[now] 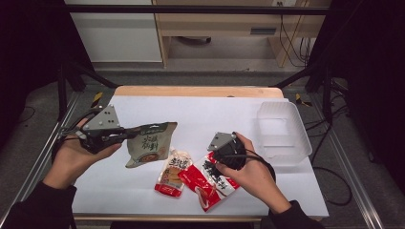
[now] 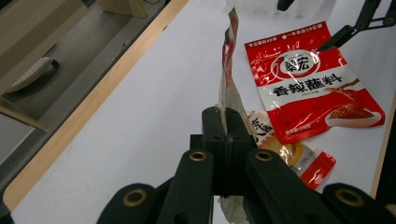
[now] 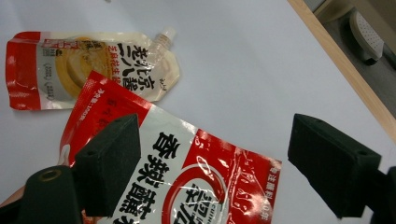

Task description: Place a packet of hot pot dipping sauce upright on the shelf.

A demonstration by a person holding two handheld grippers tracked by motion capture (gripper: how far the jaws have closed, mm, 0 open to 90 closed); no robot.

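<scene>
My left gripper (image 1: 130, 134) is shut on the edge of a grey-green sauce pouch (image 1: 150, 143) and holds it off the white table. In the left gripper view that pouch (image 2: 229, 79) stands edge-on between the closed jaws of the left gripper (image 2: 226, 128). A red seasoning pouch (image 1: 210, 179) lies flat at the front, partly over a cream-and-red spout pouch (image 1: 172, 174). My right gripper (image 1: 223, 151) hovers above the red pouch (image 3: 187, 186) with its jaws wide apart and nothing pressed between the pads of the right gripper (image 3: 217, 158). The spout pouch (image 3: 93, 70) lies beyond it.
A clear plastic container (image 1: 282, 131) stands at the table's right side. The table's wooden far edge (image 1: 198, 91) runs along the back. In the left gripper view the red pouch (image 2: 308, 88) overlaps the spout pouch (image 2: 299, 158), with the other gripper's jaw tips (image 2: 345, 32) above.
</scene>
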